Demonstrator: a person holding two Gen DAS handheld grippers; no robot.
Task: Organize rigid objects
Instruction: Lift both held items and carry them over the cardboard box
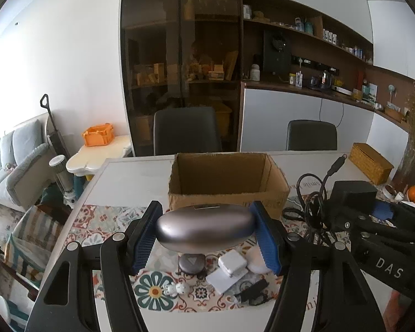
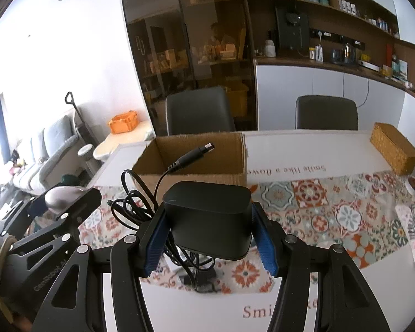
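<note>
My left gripper (image 1: 207, 231) is shut on a silver oval case (image 1: 204, 228), held above the patterned mat in front of an open cardboard box (image 1: 227, 193). My right gripper (image 2: 209, 228) is shut on a black power adapter (image 2: 210, 221); its tangled cable (image 2: 135, 207) and plug (image 2: 196, 155) hang toward the box (image 2: 196, 177). The adapter (image 1: 354, 192) and right gripper show at the right of the left wrist view. The left gripper with the case (image 2: 61, 197) shows at the left of the right wrist view.
Under the left gripper lie a dark round case (image 1: 191, 263), white chargers (image 1: 231, 269), a white round item (image 1: 256, 260), a small white figurine (image 1: 175, 289) and a black item (image 1: 253, 290). A wicker box (image 2: 394, 150) sits at the far right. Two chairs (image 1: 186, 130) stand behind the table.
</note>
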